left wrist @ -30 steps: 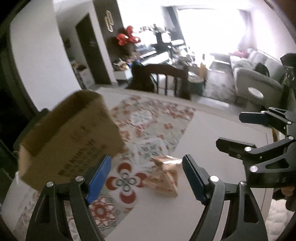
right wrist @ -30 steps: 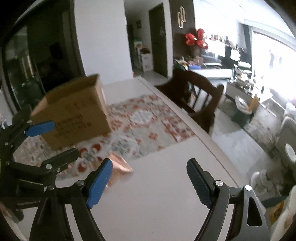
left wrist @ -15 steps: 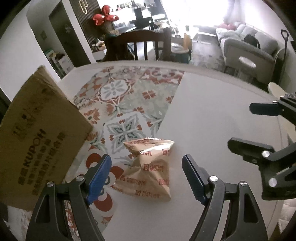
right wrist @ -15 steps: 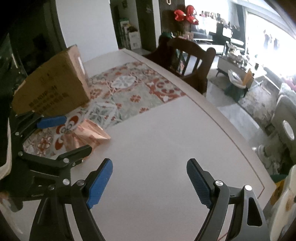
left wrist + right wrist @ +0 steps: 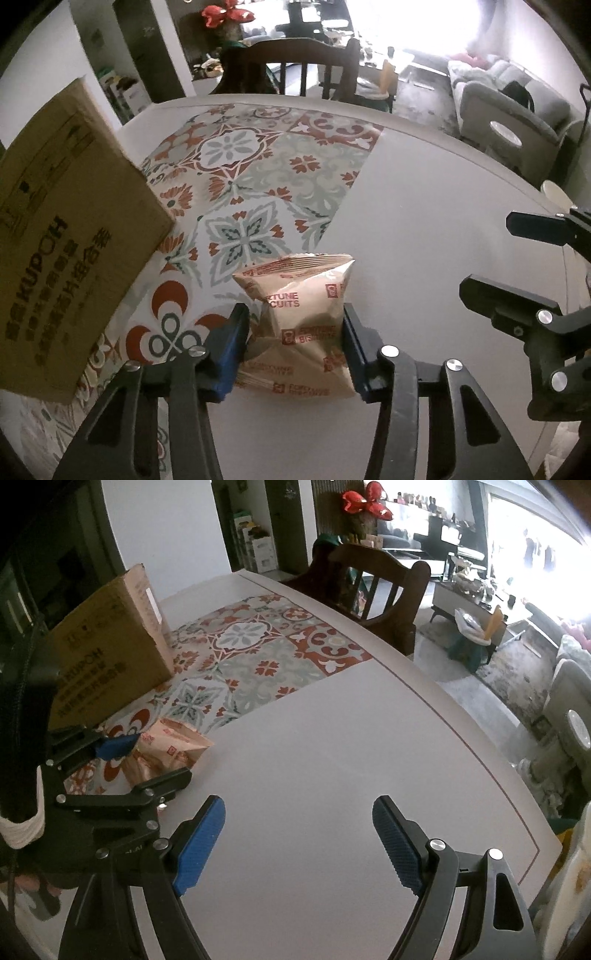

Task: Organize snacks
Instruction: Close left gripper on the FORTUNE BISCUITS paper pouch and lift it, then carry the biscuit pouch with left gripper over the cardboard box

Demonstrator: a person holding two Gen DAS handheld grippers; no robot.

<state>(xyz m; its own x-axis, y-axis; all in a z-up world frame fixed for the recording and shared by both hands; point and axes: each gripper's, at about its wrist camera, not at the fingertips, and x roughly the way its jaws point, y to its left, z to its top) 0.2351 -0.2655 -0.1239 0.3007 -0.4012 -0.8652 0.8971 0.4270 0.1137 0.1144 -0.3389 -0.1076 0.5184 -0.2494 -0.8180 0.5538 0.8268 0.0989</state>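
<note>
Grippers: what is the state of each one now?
Left gripper: closing around the biscuit packet, pads at its sides.
Right gripper: open, holding nothing.

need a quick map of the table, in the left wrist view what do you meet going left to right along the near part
cardboard box → patterned mat → biscuit packet, between the closing jaws of the left gripper → bare white table → right gripper, open with nothing between its jaws

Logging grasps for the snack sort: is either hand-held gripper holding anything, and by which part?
The left hand-held gripper is closing on the biscuit packet, pads at its two sides near the lower half. The right hand-held gripper is open, holding nothing.
</note>
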